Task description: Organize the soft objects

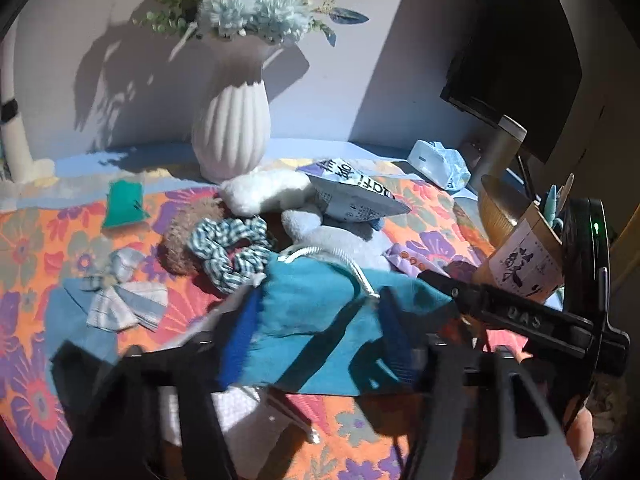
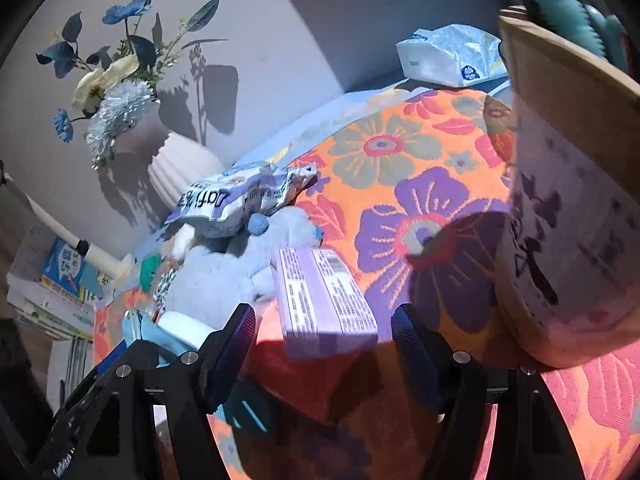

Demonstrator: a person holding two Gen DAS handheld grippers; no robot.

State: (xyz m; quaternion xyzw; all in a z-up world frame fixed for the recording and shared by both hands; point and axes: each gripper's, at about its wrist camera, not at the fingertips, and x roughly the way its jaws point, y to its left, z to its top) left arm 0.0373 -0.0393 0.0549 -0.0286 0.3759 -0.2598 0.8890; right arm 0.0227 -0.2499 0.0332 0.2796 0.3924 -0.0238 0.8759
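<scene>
Soft things lie heaped on one floral cloth. A teal pouch with a white drawstring sits between the blue pads of the left tongs; both pads appear to press its sides, so the jaws stand narrow and grip it. The right tongs stand wide, holding nothing, with a lilac pack lying flat on the cloth between the two pads and touching neither.

Just beyond the pouch, in the left view, lie one striped scrunchie and one brown plush, touching each other. Right of them is one pale blue plush, and behind it one white plush. One printed packet rests tilted on top of the plush heap. To the left, apart from the heap, lie one checked bow and, farther off, one green pad.

At the far edge stands one white ribbed vase with blue and cream flowers. One tissue pack lies at the far right corner. One round paper-wrapped tub stands upright at the right, close to the right tongs, with teal items sticking out of its top. A dark monitor is beyond it.
</scene>
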